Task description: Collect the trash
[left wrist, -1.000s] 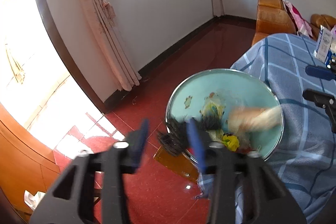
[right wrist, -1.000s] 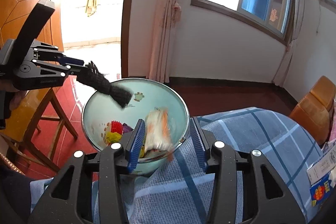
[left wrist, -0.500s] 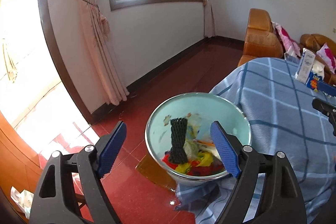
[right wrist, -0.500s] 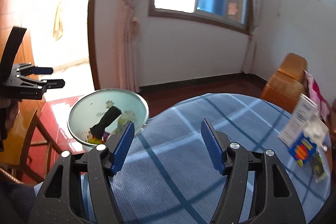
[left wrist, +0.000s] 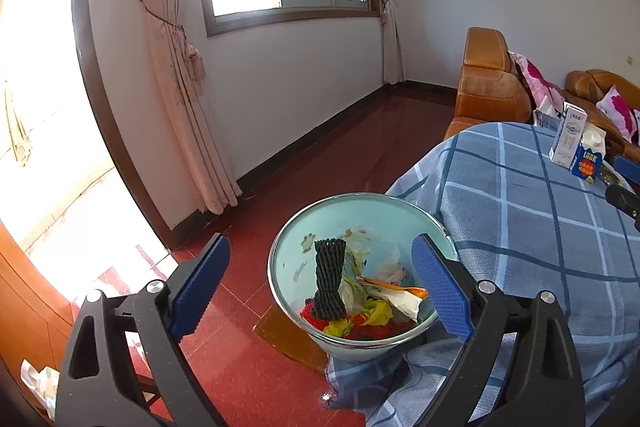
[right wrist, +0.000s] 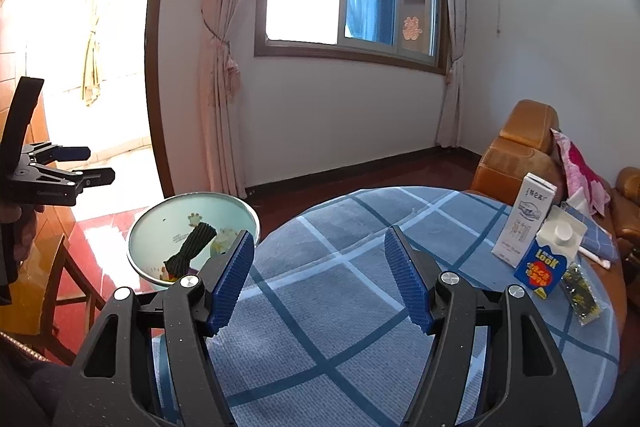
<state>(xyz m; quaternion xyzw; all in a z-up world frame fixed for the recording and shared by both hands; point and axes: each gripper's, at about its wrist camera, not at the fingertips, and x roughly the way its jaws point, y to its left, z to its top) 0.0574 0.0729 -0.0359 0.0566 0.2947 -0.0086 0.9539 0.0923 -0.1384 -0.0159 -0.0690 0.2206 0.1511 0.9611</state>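
A pale green basin stands at the table's edge and holds trash: a black foam net, wrappers and coloured scraps. It also shows in the right wrist view. My left gripper is open and empty, above and in front of the basin. My right gripper is open and empty over the blue checked tablecloth. A white carton, a blue carton and a dark snack packet stand at the table's far right.
Orange sofas with pink cushions stand behind the table. The red floor, curtains and a window lie beyond. A wooden chair is to the left of the basin.
Both grippers opened and drew back from the basin. The black foam net and the wrapper now lie in the basin. The right gripper swung right over the table.
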